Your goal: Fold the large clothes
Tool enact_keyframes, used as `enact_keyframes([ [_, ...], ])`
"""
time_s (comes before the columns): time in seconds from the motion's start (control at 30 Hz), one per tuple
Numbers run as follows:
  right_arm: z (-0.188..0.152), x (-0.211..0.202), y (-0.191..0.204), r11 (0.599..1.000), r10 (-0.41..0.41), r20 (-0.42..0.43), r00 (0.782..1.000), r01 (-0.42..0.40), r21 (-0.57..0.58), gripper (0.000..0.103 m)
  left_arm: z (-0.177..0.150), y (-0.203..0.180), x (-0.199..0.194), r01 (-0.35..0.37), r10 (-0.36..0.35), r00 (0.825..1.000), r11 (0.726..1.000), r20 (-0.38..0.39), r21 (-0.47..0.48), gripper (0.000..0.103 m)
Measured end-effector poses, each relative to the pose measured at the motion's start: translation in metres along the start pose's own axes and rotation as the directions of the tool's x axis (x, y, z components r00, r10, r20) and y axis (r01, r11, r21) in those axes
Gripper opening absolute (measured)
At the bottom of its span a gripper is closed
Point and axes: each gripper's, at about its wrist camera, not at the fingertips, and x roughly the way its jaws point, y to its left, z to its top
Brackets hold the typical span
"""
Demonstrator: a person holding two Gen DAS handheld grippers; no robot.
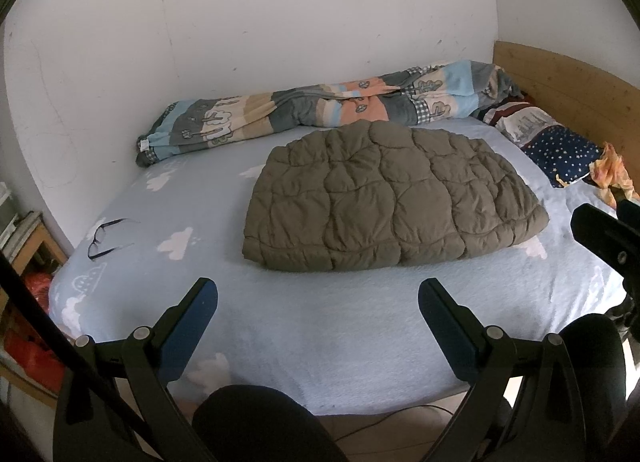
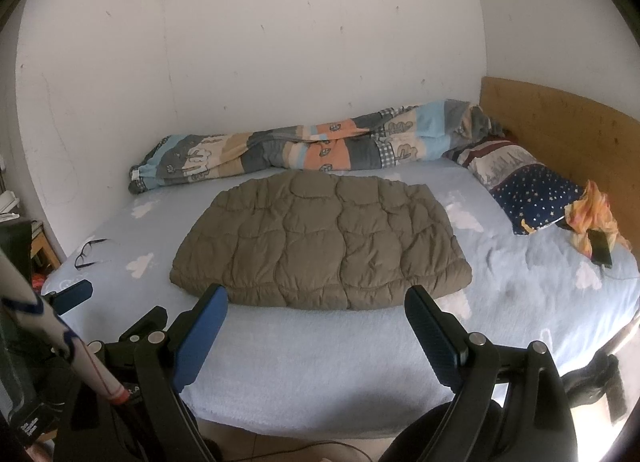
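An olive quilted puffer jacket (image 1: 392, 198) lies folded into a compact bundle in the middle of the bed; it also shows in the right wrist view (image 2: 320, 246). My left gripper (image 1: 318, 304) is open and empty, held above the near edge of the bed, short of the jacket. My right gripper (image 2: 316, 308) is open and empty, just in front of the jacket's near hem. The right gripper also shows at the right edge of the left wrist view (image 1: 604, 238). The left gripper's finger shows at the left of the right wrist view (image 2: 74, 294).
The bed has a light blue cloud-print sheet (image 1: 320, 342). A rolled patterned duvet (image 1: 312, 110) lies along the wall. A starry pillow (image 2: 532, 190), orange cloth (image 2: 596, 218) and phone (image 2: 600, 248) lie at the right. Glasses (image 1: 106, 236) lie at the left. A wooden headboard (image 2: 560, 130) stands right.
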Motion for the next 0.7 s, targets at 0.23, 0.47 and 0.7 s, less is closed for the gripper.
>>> enact_keyframes([
  [0.23, 0.000, -0.001, 0.001, 1.000, -0.007, 0.003, 1.000, 0.007, 0.003, 0.093, -0.002, 0.003, -0.009, 0.007, -0.007, 1.000, 1.000, 0.019, -0.003, 0.100],
  [0.47, 0.000, -0.012, 0.005, 1.000, -0.018, 0.024, 1.000, 0.018, -0.003, 0.093, -0.001, 0.004, -0.029, 0.018, -0.017, 0.998, 1.000, 0.056, -0.006, 0.100],
  [0.7, 0.004, -0.030, 0.010, 1.000, -0.025, 0.052, 0.998, 0.025, -0.006, 0.093, 0.003, 0.014, -0.047, 0.052, -0.048, 0.995, 0.998, 0.085, -0.042, 0.100],
])
